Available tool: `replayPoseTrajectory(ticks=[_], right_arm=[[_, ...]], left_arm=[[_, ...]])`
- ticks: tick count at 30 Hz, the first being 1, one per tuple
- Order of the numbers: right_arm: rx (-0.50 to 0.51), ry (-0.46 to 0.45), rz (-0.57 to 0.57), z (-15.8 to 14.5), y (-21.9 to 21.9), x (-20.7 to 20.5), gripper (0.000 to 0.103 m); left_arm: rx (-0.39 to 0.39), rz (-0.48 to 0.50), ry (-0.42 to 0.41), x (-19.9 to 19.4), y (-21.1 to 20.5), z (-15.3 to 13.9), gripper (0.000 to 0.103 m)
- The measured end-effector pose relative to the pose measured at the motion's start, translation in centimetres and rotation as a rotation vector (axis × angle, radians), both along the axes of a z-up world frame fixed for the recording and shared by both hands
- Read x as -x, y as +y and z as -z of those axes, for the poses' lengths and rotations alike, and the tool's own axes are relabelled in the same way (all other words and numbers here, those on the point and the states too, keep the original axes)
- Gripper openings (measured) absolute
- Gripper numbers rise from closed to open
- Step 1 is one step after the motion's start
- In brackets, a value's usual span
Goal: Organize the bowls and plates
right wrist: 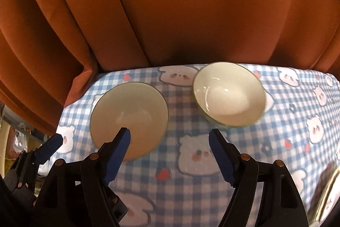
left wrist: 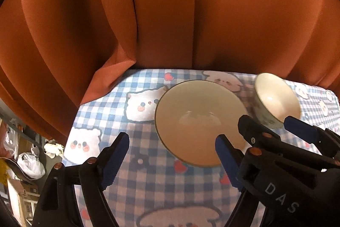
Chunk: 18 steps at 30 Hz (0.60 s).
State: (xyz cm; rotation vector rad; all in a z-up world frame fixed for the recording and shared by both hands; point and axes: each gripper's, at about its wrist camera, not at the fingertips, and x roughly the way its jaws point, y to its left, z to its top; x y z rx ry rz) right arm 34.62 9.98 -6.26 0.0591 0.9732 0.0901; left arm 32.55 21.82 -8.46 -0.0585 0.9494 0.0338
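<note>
Two cream bowls sit on a blue checked tablecloth with bear prints. The larger shallow bowl is on the left. The smaller deeper bowl is to its right. My left gripper is open above the cloth, its right finger over the large bowl's near rim. My right gripper is open and empty, with the large bowl ahead on its left and the small bowl ahead on its right. The right gripper also shows in the left wrist view, in front of the small bowl.
An orange-brown curtain hangs right behind the table's far edge. The table's left edge drops to a cluttered floor with bags. A dark patterned object lies at the near right of the table.
</note>
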Motion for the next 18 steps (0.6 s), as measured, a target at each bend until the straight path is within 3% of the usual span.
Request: replayPoseTrajectory(ticks=[14, 18], right_arm=[[-0.02, 0.06, -0.042, 4.5, 1.2, -5.0, 0.061], [-0.028, 0.07, -0.042, 5.1, 1.4, -6.1, 0.051]], left_arm=[[0.021, 0.028, 0.062, -5.1, 0.3, 3.9, 0.061], [0.043, 0.03, 0.087, -6.1, 0.6, 4.4, 0.046]])
